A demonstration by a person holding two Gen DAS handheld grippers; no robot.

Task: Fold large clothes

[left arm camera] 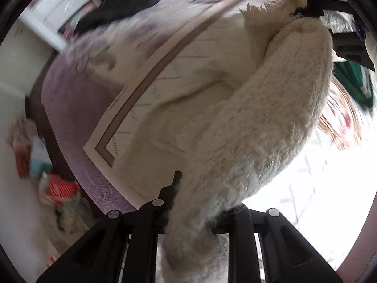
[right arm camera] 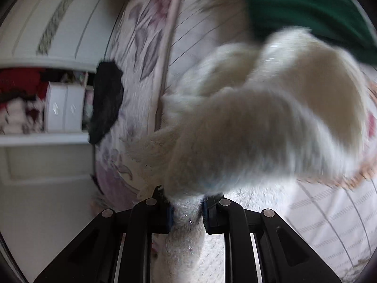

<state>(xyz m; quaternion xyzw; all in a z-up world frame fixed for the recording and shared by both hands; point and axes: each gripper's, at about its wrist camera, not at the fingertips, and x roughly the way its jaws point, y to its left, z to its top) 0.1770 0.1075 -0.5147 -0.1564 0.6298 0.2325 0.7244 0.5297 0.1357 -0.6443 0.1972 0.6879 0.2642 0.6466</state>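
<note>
While both views blur, I see my left tongs (left arm camera: 195, 214) clamped on the fluffy white garment (left arm camera: 271, 122), which stretches ahead to my right tongs (right arm camera: 186, 208), pinching its other end above the bed (left arm camera: 70, 99). A green garment (right arm camera: 306, 7) lies beyond them.

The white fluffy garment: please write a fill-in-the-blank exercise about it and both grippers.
1. Both grippers grip the fluffy garment, whose colour is ____.
2. The left gripper is ____ on the garment.
3. In the left wrist view, the right gripper pinches the garment's ____ end.
4. Behind the garment in the right wrist view lies a ____ cloth.

Missing words: white; shut; far; green
</note>
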